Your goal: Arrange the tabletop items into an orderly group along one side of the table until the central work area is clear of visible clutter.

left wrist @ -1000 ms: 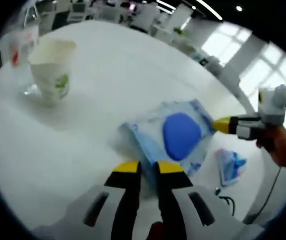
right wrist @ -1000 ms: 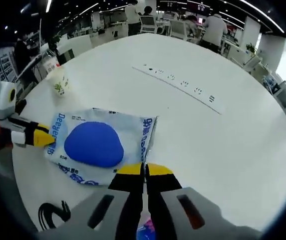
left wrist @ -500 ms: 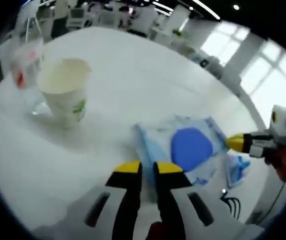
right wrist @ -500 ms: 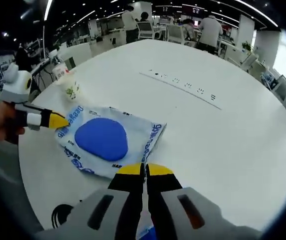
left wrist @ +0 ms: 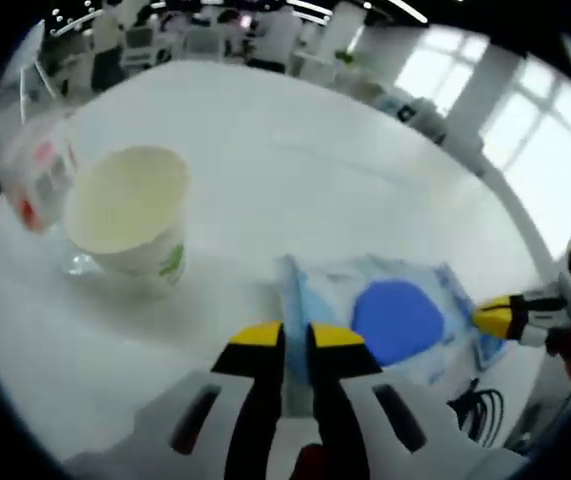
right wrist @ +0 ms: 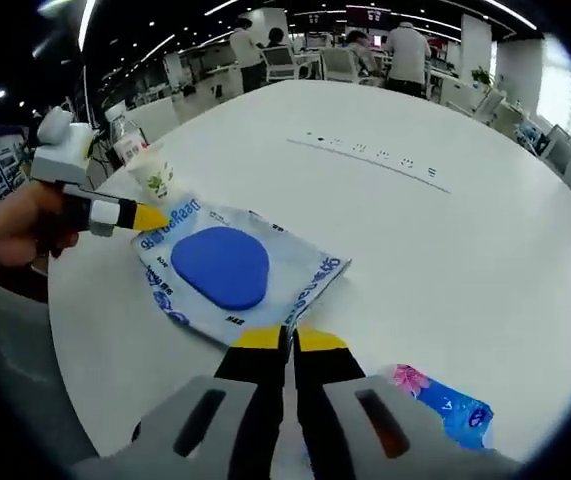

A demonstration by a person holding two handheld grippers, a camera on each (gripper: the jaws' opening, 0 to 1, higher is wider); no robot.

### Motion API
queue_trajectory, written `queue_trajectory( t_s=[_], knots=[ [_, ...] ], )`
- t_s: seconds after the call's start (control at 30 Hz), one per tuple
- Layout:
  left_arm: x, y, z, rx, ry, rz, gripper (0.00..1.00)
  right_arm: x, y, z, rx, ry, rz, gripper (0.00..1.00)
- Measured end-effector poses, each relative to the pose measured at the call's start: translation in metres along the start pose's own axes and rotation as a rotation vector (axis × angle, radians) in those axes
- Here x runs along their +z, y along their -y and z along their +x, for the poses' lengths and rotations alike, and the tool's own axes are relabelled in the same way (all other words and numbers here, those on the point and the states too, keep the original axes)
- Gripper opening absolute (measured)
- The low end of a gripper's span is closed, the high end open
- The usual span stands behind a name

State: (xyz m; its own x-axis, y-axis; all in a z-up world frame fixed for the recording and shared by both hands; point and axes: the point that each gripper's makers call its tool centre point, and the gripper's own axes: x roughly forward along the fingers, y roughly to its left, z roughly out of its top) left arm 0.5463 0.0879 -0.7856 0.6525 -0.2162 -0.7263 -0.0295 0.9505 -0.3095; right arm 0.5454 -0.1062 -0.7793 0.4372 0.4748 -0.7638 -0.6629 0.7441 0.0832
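Note:
A blue-and-white wipes packet (left wrist: 395, 315) (right wrist: 227, 268) with a round blue lid lies flat on the white table (left wrist: 295, 170) (right wrist: 445, 260). My left gripper (left wrist: 297, 335) (right wrist: 150, 215) is shut on one edge of it, and my right gripper (right wrist: 290, 340) (left wrist: 495, 318) is shut on the opposite edge. A white paper cup (left wrist: 130, 215) (right wrist: 155, 172) with a green print stands upright just beyond the packet. Behind the cup stands a clear plastic bottle (left wrist: 35, 175) (right wrist: 123, 140) with a red label.
A small blue pouch with a pink flower (right wrist: 435, 405) lies near the table edge beside my right gripper. A black cable (left wrist: 480, 415) hangs off the table rim. A row of sockets (right wrist: 375, 155) is set into the tabletop. People and desks fill the office behind.
Both grippers have carried the wipes packet across the table toward the paper cup and bottle. The cup now looms larger in the left gripper view; the small flower pouch has come into the right gripper view.

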Motion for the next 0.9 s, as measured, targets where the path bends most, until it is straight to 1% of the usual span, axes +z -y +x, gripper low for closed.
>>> queue_trajectory(
  t_s=[0.07, 0.1, 0.13, 0.27, 0.43, 0.47, 0.53, 0.63, 0.7, 0.77, 0.8, 0.87, 0.9],
  knots=[
    [0.0, -0.001, 0.001, -0.004, -0.004, -0.014, 0.07, -0.007, -0.002, 0.005, 0.0, -0.015, 0.006, 0.02],
    [-0.002, -0.001, 0.002, -0.011, -0.016, -0.05, 0.07, -0.012, -0.002, 0.008, 0.002, -0.021, 0.024, 0.02],
    [-0.003, -0.002, 0.002, -0.008, -0.017, -0.062, 0.07, -0.015, -0.002, 0.01, 0.002, -0.025, 0.031, 0.01],
    [-0.003, -0.003, 0.002, -0.002, -0.011, -0.027, 0.07, -0.021, -0.003, 0.013, 0.003, -0.028, 0.045, 0.01],
    [-0.007, -0.004, 0.005, -0.004, -0.021, -0.029, 0.07, -0.024, 0.002, 0.014, 0.004, -0.025, 0.068, 0.01],
    [-0.009, -0.002, 0.006, -0.012, -0.029, -0.028, 0.08, -0.024, 0.001, 0.014, 0.004, -0.024, 0.068, 0.01],
    [-0.018, 0.002, 0.007, -0.044, -0.074, -0.008, 0.11, -0.023, 0.001, 0.014, 0.002, -0.022, 0.059, 0.01],
    [-0.014, 0.003, 0.005, -0.066, -0.041, 0.004, 0.18, -0.023, 0.001, 0.012, 0.006, -0.012, 0.065, 0.04],
    [-0.014, 0.0, 0.002, -0.063, -0.035, 0.003, 0.21, -0.022, 0.002, 0.011, 0.004, 0.008, 0.088, 0.08],
    [-0.013, -0.006, 0.0, -0.057, -0.027, -0.008, 0.22, -0.023, 0.003, 0.01, 0.0, 0.003, 0.093, 0.16],
    [-0.013, -0.008, -0.003, -0.055, -0.02, -0.016, 0.22, -0.024, 0.002, 0.009, -0.001, 0.0, 0.093, 0.18],
    [-0.014, -0.009, -0.007, -0.053, -0.007, -0.021, 0.22, -0.026, 0.002, 0.009, -0.001, -0.004, 0.096, 0.19],
    [-0.015, -0.008, -0.008, -0.053, -0.001, -0.021, 0.22, -0.027, 0.003, 0.008, -0.003, 0.005, 0.114, 0.19]
  ],
)
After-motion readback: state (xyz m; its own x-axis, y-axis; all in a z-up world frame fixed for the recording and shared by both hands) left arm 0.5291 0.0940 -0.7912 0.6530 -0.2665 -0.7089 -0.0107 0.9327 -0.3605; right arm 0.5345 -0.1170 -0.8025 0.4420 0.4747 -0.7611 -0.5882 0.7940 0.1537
